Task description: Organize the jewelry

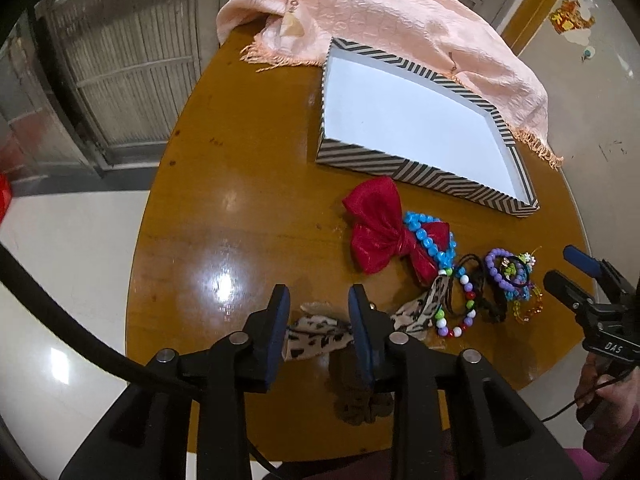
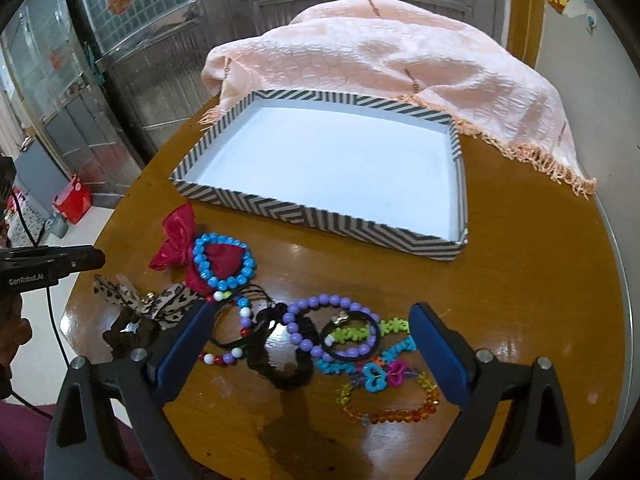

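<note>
Glossy round wooden table [image 1: 224,216] under both cameras, pale tiled floor [image 1: 60,248] around it.

Nearest in the left wrist view: left gripper [image 1: 319,310], jaws apart, blue pads straddling a leopard-print bow [image 1: 316,338] without pinching it; whether the pads touch the fabric cannot be told. Just below, at the table's near edge, a brown scrunchie [image 1: 362,402].

Nearest in the right wrist view: right gripper [image 2: 310,344], jaws wide apart, hovering over a heap of jewelry with nothing between the pads gripped. Under it an amber bead bracelet [image 2: 390,410], turquoise and pink plastic charms [image 2: 380,374], a green charm strand [image 2: 352,332], a black hair tie [image 2: 350,340] overlapping a purple bead bracelet [image 2: 320,322], and a dark furry scrunchie [image 2: 280,364] beside them. Left of that, a mixed-colour bead bracelet [image 2: 236,336] lying partly over thin black cords.

Farther out, a blue bead bracelet [image 2: 224,258] resting on a red bow [image 2: 180,240], touching it and ringing one of its loops.

Beyond the heap, well apart from both grippers, a shallow striped box [image 2: 304,212] with a white inside, nothing in it.

At the far edge, a peach fringed scarf [image 2: 400,64] draped behind the box, its fringe touching the box's back rim. Metal doors [image 2: 160,52] behind.
</note>
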The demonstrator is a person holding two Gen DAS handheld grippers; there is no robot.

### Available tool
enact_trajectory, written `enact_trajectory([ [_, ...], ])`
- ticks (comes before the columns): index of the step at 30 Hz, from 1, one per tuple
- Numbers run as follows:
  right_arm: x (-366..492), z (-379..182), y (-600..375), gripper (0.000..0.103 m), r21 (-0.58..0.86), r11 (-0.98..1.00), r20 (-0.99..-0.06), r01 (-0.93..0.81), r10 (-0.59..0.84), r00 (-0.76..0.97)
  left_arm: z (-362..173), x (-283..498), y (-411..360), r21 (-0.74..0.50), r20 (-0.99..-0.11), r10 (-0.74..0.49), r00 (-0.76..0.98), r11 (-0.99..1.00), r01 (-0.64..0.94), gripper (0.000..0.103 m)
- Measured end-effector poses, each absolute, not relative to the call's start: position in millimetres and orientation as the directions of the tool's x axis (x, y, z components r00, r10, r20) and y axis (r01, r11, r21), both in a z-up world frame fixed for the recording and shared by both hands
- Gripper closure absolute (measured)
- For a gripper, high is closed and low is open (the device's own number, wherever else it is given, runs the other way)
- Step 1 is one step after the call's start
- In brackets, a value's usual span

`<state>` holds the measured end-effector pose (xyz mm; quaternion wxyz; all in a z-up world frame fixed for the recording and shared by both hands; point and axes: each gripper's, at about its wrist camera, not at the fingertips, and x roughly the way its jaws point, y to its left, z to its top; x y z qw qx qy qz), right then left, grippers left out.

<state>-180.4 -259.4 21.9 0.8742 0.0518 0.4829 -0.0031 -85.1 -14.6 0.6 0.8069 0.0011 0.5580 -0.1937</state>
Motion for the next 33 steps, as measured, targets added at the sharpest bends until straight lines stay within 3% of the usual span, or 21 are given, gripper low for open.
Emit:
enact_trajectory([
  [9,-181,18,-263,0.005,0.042,0.999,-0.859,0.024,0.023,0.511,3,-95,-24,-0.209,-0.901,-0.322,0.291,0.910,0.359,0.091],
  [14,-187,9,-272,0.017,0.073,0.997,-0.878,0.028,0.051,0.476,0,-95,-31,-0.219,-0.905,-0.337,0.261,0.892,0.395,0.091],
  [19,-191,2,-266,0.038,0.078,0.997,-0.889,0.000,0.069,0.453,1,-94,-38,-0.211,-0.909,-0.349,0.230,0.858,0.468,0.090],
  [26,-190,-2,-265,0.045,0.108,0.994,-0.892,-0.027,0.109,0.440,-9,-99,-40,-0.193,-0.923,-0.329,0.198,0.844,0.501,0.090],
  [30,-187,-4,-262,0.055,0.132,0.990,-0.893,-0.046,0.139,0.428,-16,-106,-42,-0.202,-0.929,-0.329,0.170,0.834,0.513,0.090],
  [33,-183,-5,-256,0.056,0.139,0.988,-0.894,-0.070,0.156,0.421,-20,-108,-43,-0.201,-0.933,-0.324,0.158,0.832,0.518,0.089],
])
